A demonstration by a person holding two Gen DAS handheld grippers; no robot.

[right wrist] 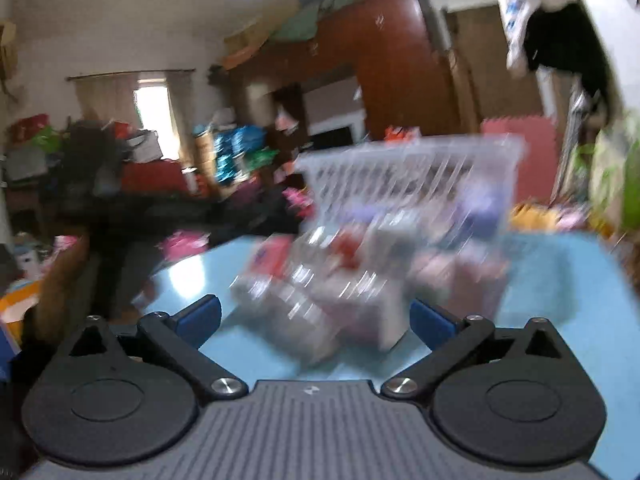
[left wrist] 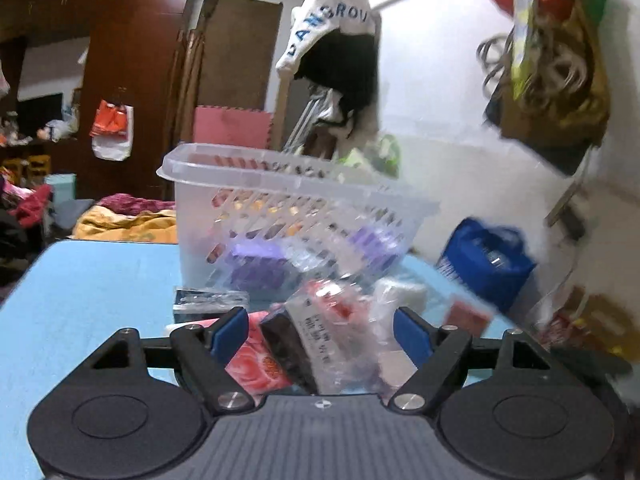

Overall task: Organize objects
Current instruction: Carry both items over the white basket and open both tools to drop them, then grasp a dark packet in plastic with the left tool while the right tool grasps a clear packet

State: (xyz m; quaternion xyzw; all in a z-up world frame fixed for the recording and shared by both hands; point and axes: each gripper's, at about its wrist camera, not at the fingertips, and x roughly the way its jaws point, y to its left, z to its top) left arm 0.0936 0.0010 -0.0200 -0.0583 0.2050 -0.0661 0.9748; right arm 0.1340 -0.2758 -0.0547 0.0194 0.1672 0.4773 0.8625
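Note:
A clear slotted plastic basket (left wrist: pixel 280 208) stands on the light blue table (left wrist: pixel 80 300) with purple packets inside. In front of it lies a pile of small wrapped packets (left wrist: pixel 328 328), a pink packet (left wrist: pixel 256 364) and a dark box (left wrist: pixel 208 304). My left gripper (left wrist: pixel 320 336) is open, its blue pads either side of the pile, close above it. In the right wrist view, heavily blurred, the basket (right wrist: pixel 408 176) and the packet pile (right wrist: pixel 320 300) lie ahead on the table (right wrist: pixel 560 280). My right gripper (right wrist: pixel 316 320) is open and empty just short of the pile.
A blue pouch (left wrist: pixel 484 264) sits at the table's right beside a white wall with hanging bags (left wrist: pixel 552 72). A red packet (left wrist: pixel 468 316) lies near it. Beyond the table's far edge are bedding, clothes and a brown wardrobe (left wrist: pixel 132 80).

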